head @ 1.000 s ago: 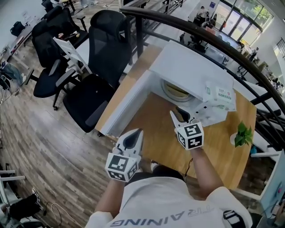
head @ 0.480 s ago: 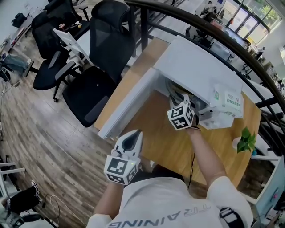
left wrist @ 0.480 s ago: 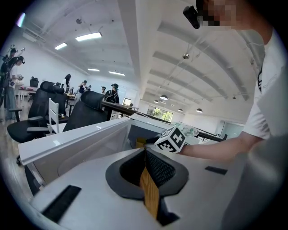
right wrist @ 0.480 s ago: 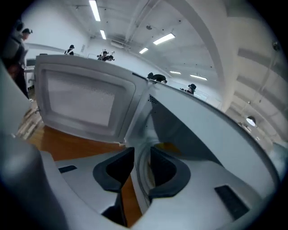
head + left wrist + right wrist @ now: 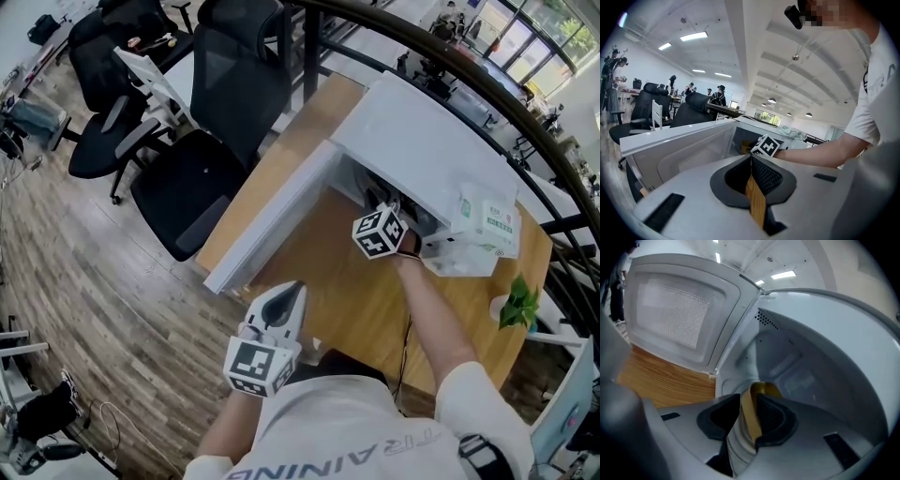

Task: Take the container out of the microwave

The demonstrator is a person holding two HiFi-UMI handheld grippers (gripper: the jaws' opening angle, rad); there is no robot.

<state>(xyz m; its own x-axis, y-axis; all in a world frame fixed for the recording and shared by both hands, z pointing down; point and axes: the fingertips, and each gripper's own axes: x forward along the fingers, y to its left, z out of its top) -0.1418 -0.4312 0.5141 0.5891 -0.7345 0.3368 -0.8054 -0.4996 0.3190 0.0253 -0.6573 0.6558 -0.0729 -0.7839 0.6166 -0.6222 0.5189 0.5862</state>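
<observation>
A white microwave (image 5: 412,150) stands on the wooden table (image 5: 347,300) with its door (image 5: 272,220) swung open to the left. My right gripper (image 5: 377,208) reaches into the cavity, so only its marker cube shows in the head view. In the right gripper view the container (image 5: 765,389), yellow-rimmed with a pale body, sits on the cavity floor. The right gripper (image 5: 751,401) is shut on its near rim. My left gripper (image 5: 286,295) hangs shut and empty near my body, short of the table's front edge. It points at the microwave (image 5: 693,145).
A green-and-white packet (image 5: 487,220) lies on the microwave's top right corner. A small potted plant (image 5: 514,305) stands at the table's right. Black office chairs (image 5: 216,112) are left of the table. A dark curved railing (image 5: 450,56) runs behind it.
My right gripper has moved forward from above the table into the microwave cavity and closed on the container's rim. The left gripper has barely moved.
</observation>
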